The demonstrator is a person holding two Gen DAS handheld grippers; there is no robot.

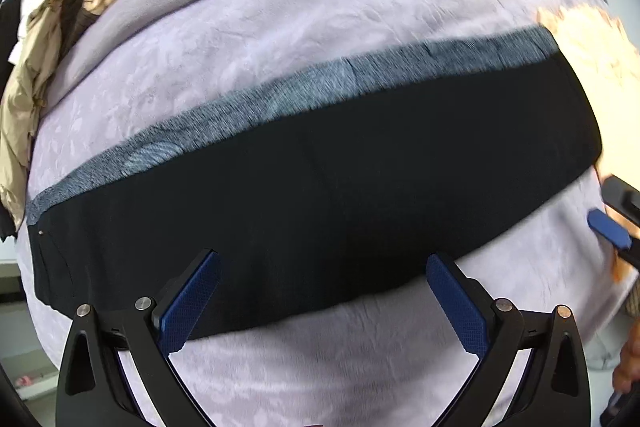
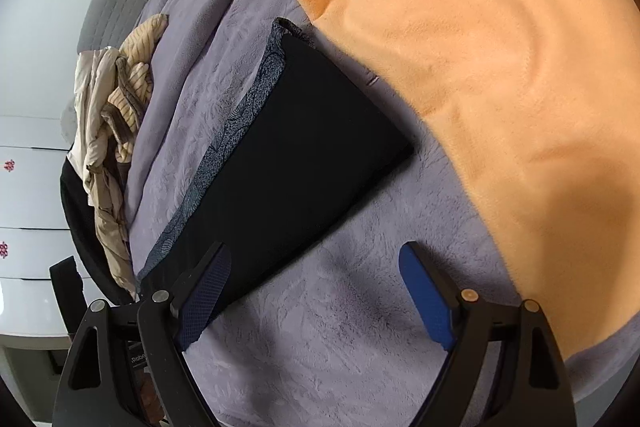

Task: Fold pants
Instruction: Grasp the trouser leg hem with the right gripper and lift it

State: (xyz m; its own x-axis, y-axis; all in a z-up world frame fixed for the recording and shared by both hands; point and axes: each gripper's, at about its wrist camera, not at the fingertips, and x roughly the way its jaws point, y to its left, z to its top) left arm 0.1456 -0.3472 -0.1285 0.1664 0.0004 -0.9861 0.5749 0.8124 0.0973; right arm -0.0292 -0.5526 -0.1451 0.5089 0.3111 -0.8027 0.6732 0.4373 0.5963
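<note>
**Pants folded to a long strip, both grippers spread and empty: risks for the next fold**

The black pants (image 1: 320,195) lie flat on the lavender bedspread (image 1: 280,59) as a long narrow band, with a grey patterned edge (image 1: 248,107) running along the far side. Your left gripper (image 1: 322,297) hovers at the near edge of the band, jaws spread wide, holding nothing. Your right gripper (image 2: 316,291) is also spread and empty, near one end of the strip, with its left finger over the cloth and its right finger over bare bedspread.

What could go wrong:
- If you pinch only the top layer, the stacked layers will likely slide apart and the grey edge will skew.
- The bedspread is plush, so a deep grab may catch bed fabric along with the pants and drag both.
- The orange blanket (image 2: 500,75) lies just beside the far end of the strip, touching or nearly so. A fold toward it may snag the blanket or land on top of it.
- If the two grippers lift unevenly, the band will likely twist and the fold will come out crooked.
- The left view is blurred, so contact with the cloth cannot be confirmed there.
- The beige clothes pile (image 2: 116,131) sits well apart on the left and poses little risk.
</note>
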